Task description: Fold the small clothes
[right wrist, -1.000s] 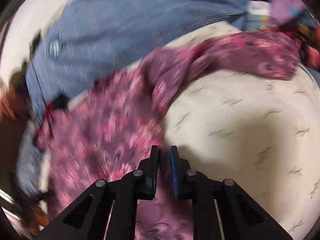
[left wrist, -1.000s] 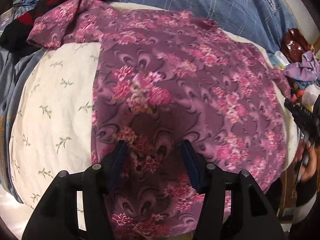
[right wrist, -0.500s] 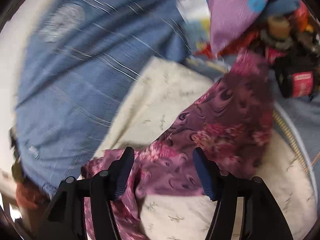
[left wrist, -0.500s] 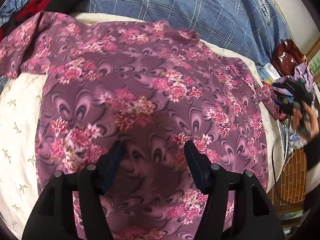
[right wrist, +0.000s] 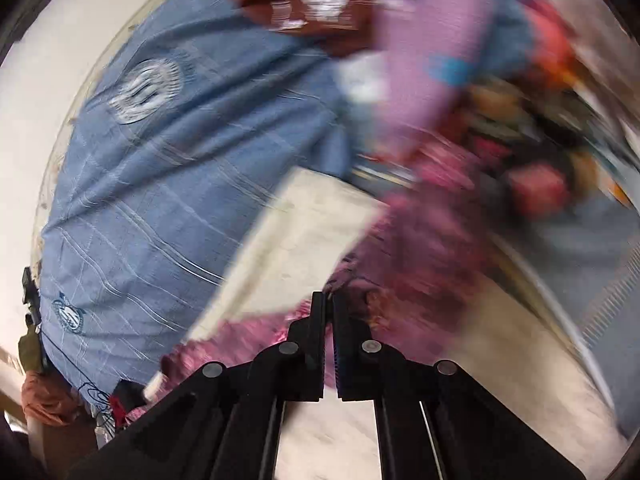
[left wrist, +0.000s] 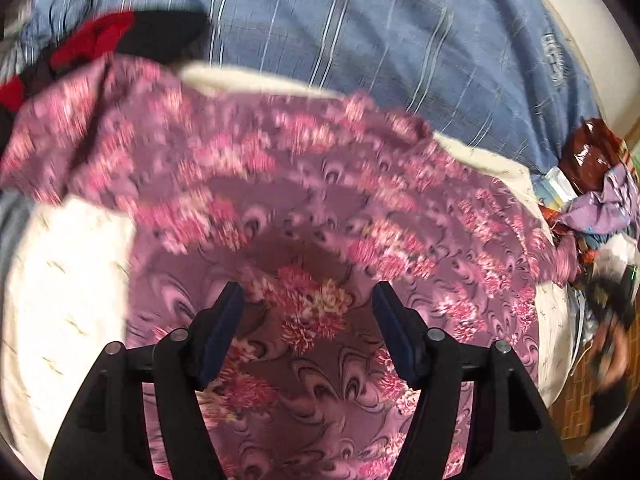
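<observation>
A purple top with pink flowers lies spread on a cream pillow. My left gripper is open and empty, just above the middle of the top. In the right wrist view my right gripper is shut on the edge of the top's sleeve, over the pillow. That view is blurred by motion.
A blue striped sheet lies behind the pillow and also shows in the right wrist view. Red and black cloth lies at the far left. A pile of clutter with lilac cloth sits at the right edge.
My right gripper was open over the sleeve half a second ago and has now shut on it. My left gripper stayed open and shifted over the top.
</observation>
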Motion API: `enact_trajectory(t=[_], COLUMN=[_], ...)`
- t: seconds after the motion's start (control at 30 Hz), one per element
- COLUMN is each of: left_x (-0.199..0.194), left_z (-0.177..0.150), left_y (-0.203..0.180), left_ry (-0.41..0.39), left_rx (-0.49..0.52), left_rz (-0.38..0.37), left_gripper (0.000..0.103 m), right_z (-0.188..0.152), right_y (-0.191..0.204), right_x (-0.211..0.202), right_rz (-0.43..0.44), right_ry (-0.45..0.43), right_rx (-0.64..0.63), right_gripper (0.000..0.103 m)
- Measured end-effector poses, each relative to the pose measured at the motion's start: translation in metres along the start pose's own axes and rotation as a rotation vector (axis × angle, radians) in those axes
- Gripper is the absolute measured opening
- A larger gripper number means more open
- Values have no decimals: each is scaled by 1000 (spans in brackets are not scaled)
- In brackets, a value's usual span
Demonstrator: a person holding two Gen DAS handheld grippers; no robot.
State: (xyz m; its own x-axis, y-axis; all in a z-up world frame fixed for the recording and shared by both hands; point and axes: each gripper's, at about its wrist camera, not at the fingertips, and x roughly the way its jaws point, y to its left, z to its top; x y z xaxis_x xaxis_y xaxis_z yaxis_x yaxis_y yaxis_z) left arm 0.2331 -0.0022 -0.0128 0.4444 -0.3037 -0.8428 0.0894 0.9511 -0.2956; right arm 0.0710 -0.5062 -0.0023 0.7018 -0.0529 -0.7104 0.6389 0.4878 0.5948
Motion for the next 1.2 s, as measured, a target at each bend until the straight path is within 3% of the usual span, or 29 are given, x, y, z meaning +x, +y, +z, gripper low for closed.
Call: enact_trajectory(t=[0.07, 0.13, 0.27, 0.3, 0.33, 0.4, 0.43, 0.5, 0.63, 0.67, 0.7, 0.73, 0.83, 0.87, 0.93, 1.0, 1.07, 1.17, 1.2], left_x=[15, 15, 17, 17, 18, 19, 20, 21, 22, 20, 18, 16, 14, 14, 15, 19, 21, 21, 20], left_z=[-6, -13, -19, -20, -20, -20, -21, -21, -20, -19, -17, -16, -12, -11, -10, -11, -12, -15, -16], left_y=[1, -7, -20, -22, -23, -25, -25, -27, -30, -29, -26, -25, -14, -10, -10, -17, -25, -30, -31], left_ry=[42, 12, 5, 0, -6, -11, -13, -14, -2, 5, 13, 15, 20, 19, 5, -1, 3, 19, 23], left_rx=[-7, 46, 130, 138, 141, 140, 140, 145, 164, 162, 154, 146, 92, 71, 57, 72, 100, 122, 124], left_rz=[7, 49, 95, 102, 105, 109, 110, 120, 131, 123, 106, 94, 51, 37, 37, 73, 104, 112, 109], left_gripper=[66, 66, 73, 75, 78, 82, 83, 84, 84, 84, 84, 84, 84, 84, 84, 84, 84, 84, 84], right_z=[-17, -23, -15, -4, 5, 28, 35, 51, 62, 63, 66, 70, 68, 63, 52, 37, 18, -3, -8], right_y=[-35, -60, -74, -67, -61, -35, -28, 2, 41, 43, 43, 46, 47, 38, 2, -32, -64, -99, -108], right_x=[-4, -9, -50, -58, -58, -52, -50, -27, 26, 39, 42, 33, -36, -58, -70, -61, -49, -46, -49], right_rz=[-54, -26, 57, 81, 87, 56, 40, -4, -279, -308, -266, -193, 100, 132, 118, 18, -29, -6, 13], right_ry=[30, 47, -82, -120, -132, -129, -129, -82, -16, 16, 35, 2, -268, -342, -319, -248, -174, -148, -169], right_rx=[65, 117, 168, 157, 147, 100, 83, 4, -119, -142, -147, -138, -155, -155, -91, -58, -12, 103, 139], right_gripper=[3, 8, 12, 22, 40, 65, 65, 65, 63, 52, 3, 3, 3, 3, 4, 5, 10, 11, 17])
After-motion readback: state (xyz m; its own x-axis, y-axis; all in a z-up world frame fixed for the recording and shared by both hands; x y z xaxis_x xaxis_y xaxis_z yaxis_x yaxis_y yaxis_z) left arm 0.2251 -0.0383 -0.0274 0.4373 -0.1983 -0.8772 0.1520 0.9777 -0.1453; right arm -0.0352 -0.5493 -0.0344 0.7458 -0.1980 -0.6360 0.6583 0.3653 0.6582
